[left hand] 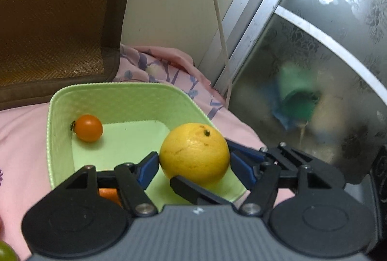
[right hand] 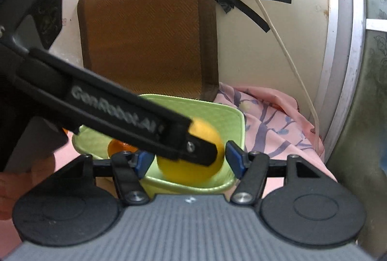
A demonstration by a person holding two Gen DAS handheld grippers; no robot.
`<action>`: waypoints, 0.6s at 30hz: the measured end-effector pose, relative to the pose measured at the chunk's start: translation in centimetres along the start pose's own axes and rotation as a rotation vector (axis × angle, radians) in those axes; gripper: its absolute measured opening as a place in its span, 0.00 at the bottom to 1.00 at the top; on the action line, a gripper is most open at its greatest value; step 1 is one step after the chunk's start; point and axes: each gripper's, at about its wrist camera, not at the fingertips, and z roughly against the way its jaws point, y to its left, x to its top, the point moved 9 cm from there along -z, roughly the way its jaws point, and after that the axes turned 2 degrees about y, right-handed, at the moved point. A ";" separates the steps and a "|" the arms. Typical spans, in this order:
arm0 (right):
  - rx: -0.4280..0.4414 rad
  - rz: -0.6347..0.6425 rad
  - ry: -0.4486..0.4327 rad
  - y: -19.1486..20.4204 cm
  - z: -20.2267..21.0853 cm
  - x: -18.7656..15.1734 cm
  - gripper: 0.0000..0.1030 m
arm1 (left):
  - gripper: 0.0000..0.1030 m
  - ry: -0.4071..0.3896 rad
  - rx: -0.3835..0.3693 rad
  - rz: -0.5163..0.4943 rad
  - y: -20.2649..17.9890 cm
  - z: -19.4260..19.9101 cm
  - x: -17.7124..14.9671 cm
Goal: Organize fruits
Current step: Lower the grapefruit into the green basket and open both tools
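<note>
left gripper (left hand: 194, 164) pinching yellow orange (left hand: 194, 152) just above green tray (left hand: 60, 135) floor | cherry tomato (left hand: 88, 128) sitting inside tray's far-left corner | right gripper (right hand: 189, 161) hanging spread, empty, beside tray | green fruit (left hand: 6, 251) waiting outside tray; task judged partway

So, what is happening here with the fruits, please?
A person is sorting fruit into a light green fabric tray on pink bedding. The left claw grips a round yellow citrus fruit just over the tray, not yet let go. A small orange cherry tomato already lies inside. The right claw is open, with nothing between its fingers, beside the tray.
</note>
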 end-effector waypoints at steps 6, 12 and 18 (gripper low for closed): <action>-0.008 -0.049 -0.048 -1.1 1.4 0.6 0.65 | 0.72 -0.057 0.011 -0.040 -0.8 1.6 0.2; 0.015 -0.127 -0.128 -0.5 5.4 1.8 0.63 | 0.72 -0.227 0.001 -0.091 -0.9 11.0 -0.2; 0.077 -0.099 -0.119 3.9 6.8 1.4 0.28 | 0.72 -0.328 0.160 -0.034 6.0 20.7 -4.1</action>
